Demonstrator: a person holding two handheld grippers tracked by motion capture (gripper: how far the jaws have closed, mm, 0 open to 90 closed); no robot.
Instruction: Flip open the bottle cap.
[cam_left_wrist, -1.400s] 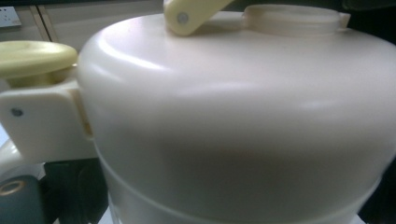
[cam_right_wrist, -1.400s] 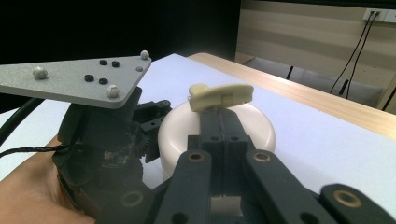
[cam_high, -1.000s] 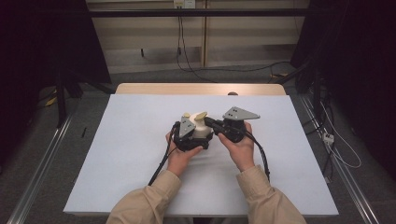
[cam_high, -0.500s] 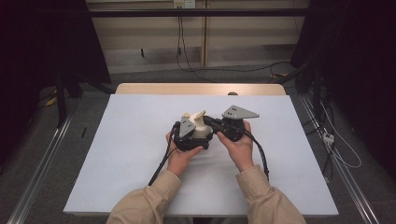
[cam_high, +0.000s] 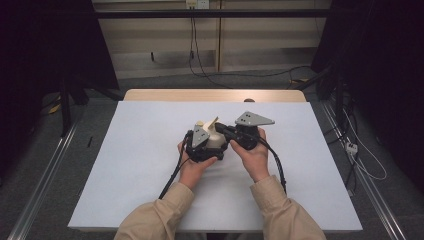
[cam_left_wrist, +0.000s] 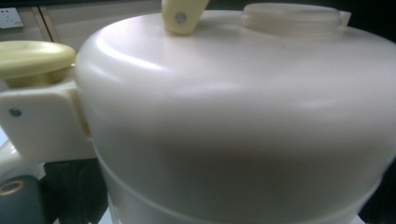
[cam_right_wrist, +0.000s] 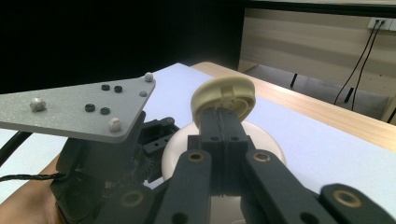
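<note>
One cream jug (cam_high: 216, 141) sits mid-table on the white table (cam_high: 125, 165), largely hidden between two grippers. The left gripper (cam_high: 200, 145) presses against the jug's 9 o'clock side — its jaws are out of sight, so their state cannot be told. The right gripper (cam_right_wrist: 223, 140), at 3 o'clock, has its jaws closed on one round yellowish lid (cam_right_wrist: 225, 97) — its underside hidden.

Cream lidded container (cam_high: 216, 140) upright mid-table, round lid (cam_right_wrist: 225, 97) raised.

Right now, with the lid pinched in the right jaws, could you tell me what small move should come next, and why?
Probably lift the lid a little clear of the cream container. The right gripper is shut on the lid's edge, tilted above the opening, while the left gripper steadies the body.
</note>
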